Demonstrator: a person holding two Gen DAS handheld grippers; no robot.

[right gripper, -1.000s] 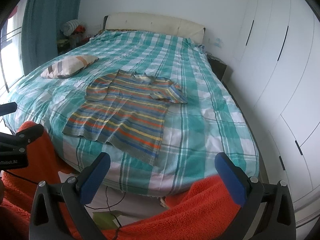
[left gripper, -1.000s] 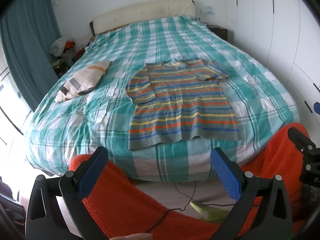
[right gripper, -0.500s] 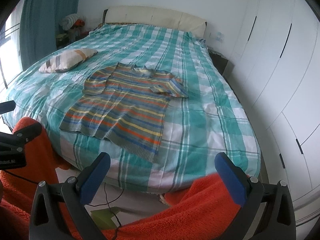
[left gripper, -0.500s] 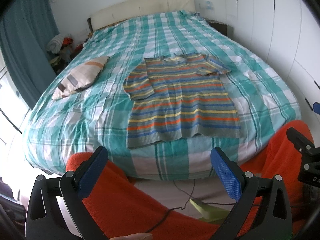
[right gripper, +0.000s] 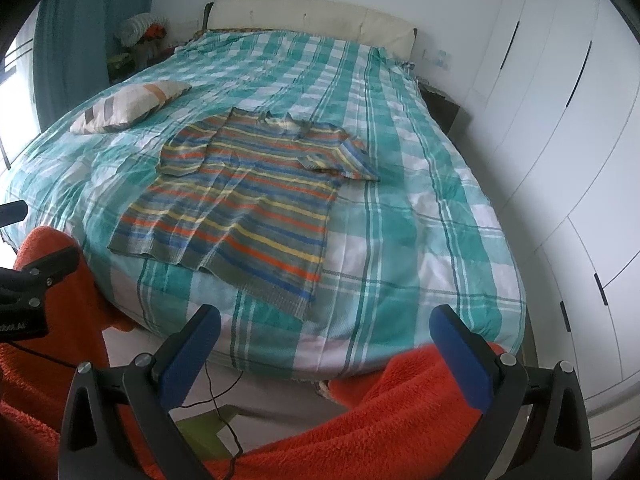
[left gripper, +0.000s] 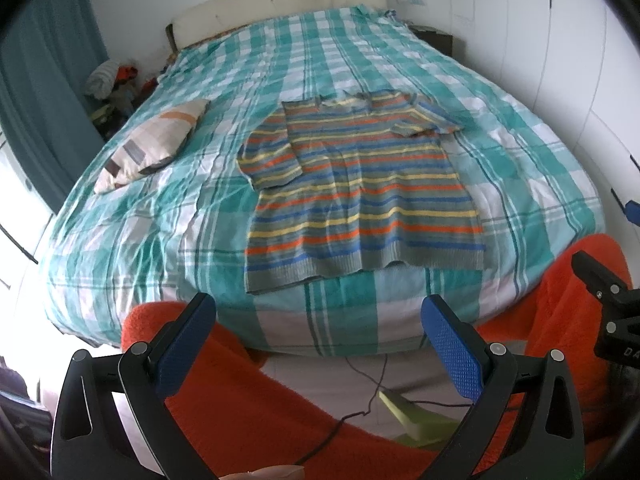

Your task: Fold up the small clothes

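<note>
1. While both tools hang short of the bed, we hold the left gripper [left gripper: 318, 344] and right gripper [right gripper: 324, 352] spread wide, nothing between the jaws.
2. From each, the striped sweater [left gripper: 360, 196] lies flat at twelve o'clock on the checked bedspread [left gripper: 540, 168], its long axis running hem-near to collar-far.
3. We judge the left nearer the hem [left gripper: 352, 268]; from the right it sits toward eleven.
4. No containers show.
</note>
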